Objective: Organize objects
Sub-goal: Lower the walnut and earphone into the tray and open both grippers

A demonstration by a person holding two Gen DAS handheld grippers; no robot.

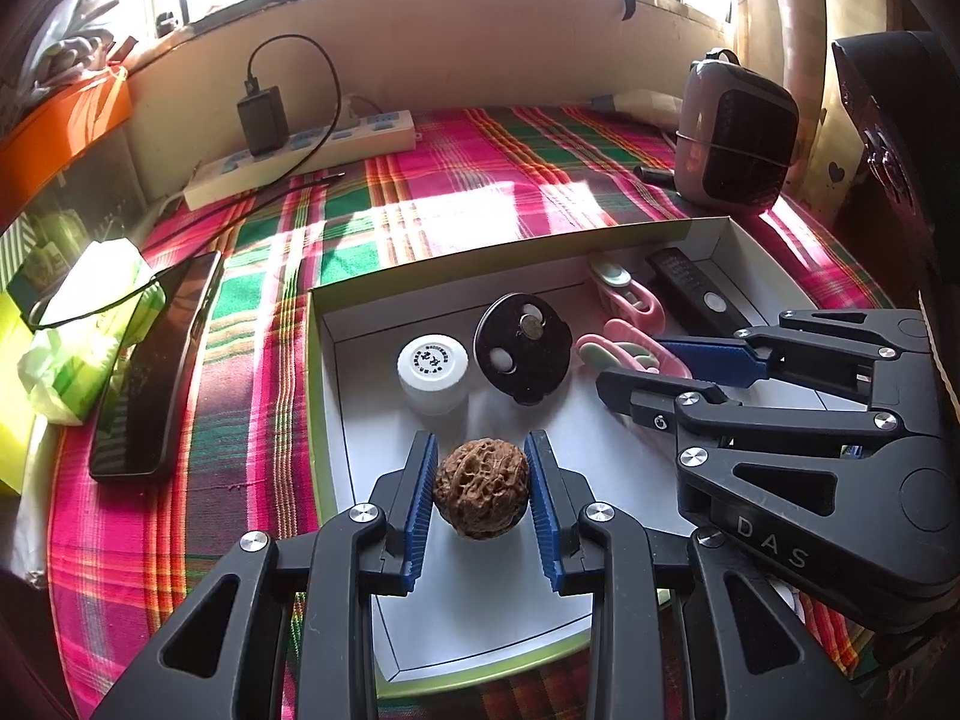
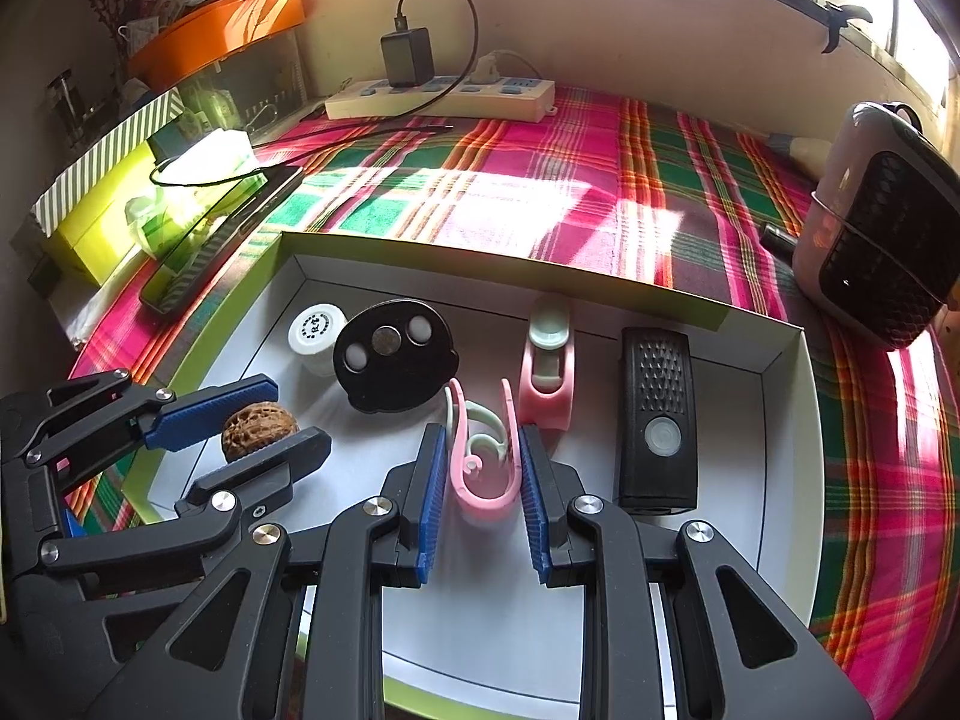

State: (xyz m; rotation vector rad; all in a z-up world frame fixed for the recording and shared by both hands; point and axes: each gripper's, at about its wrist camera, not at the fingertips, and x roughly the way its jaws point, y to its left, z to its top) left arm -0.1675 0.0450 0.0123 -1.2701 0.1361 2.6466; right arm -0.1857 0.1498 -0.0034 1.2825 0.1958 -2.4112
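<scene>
Your left claw (image 1: 480, 495) is closed on the walnut (image 1: 482, 487): both blue pads press its sides, and it sits well out toward the tips. From the right wrist view the walnut (image 2: 259, 425) looks low over the white floor of the box (image 2: 774, 432), near the box's left wall; I cannot tell whether it touches the floor or hangs just above it.

Your right claw (image 2: 485, 471) is closed on the pink clip (image 2: 483, 468). The clip's long axis runs straight ahead along the fingers, its rounded end toward you and its 2 prongs pointing away. Both pads squeeze its outer arms.

Both claws are already inside the box, the left 1 to the left of the right 1 and well apart from it. What your next move turns on, I judge, is the free floor under each claw. Ahead of the left claw stand the white bottle (image 1: 432, 369) and the black disc (image 1: 523, 355), near but not touching. Just ahead of the right claw sits a second pink clip (image 2: 547, 375), and to its right the black remote (image 2: 659, 420), close beside the right finger. Set down straight below, not forward.
</scene>
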